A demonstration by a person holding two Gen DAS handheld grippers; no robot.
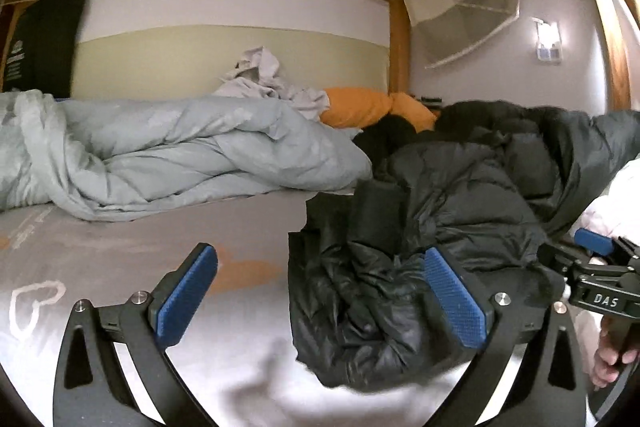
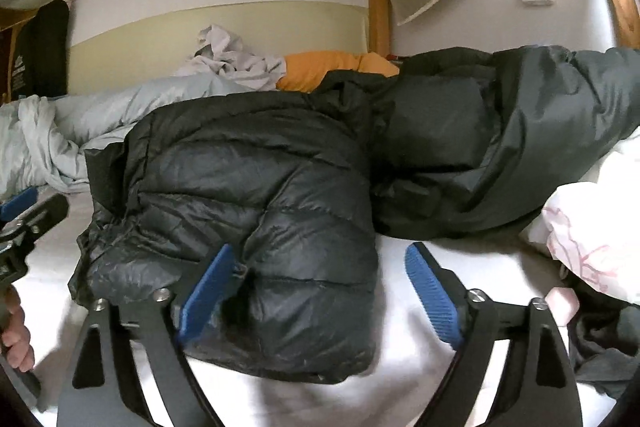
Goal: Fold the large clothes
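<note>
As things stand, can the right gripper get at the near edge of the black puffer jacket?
Probably yes. The right gripper is open, and the black puffer jacket lies on the white sheet right at its blue fingers, one already over the jacket's near edge. Nothing lies between them.

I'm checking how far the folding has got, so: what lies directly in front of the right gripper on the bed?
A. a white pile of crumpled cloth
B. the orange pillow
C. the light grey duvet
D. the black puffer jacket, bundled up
D: in the right wrist view the black puffer jacket lies bundled just ahead of the right gripper, whose jaws stand open and hold nothing.
</note>
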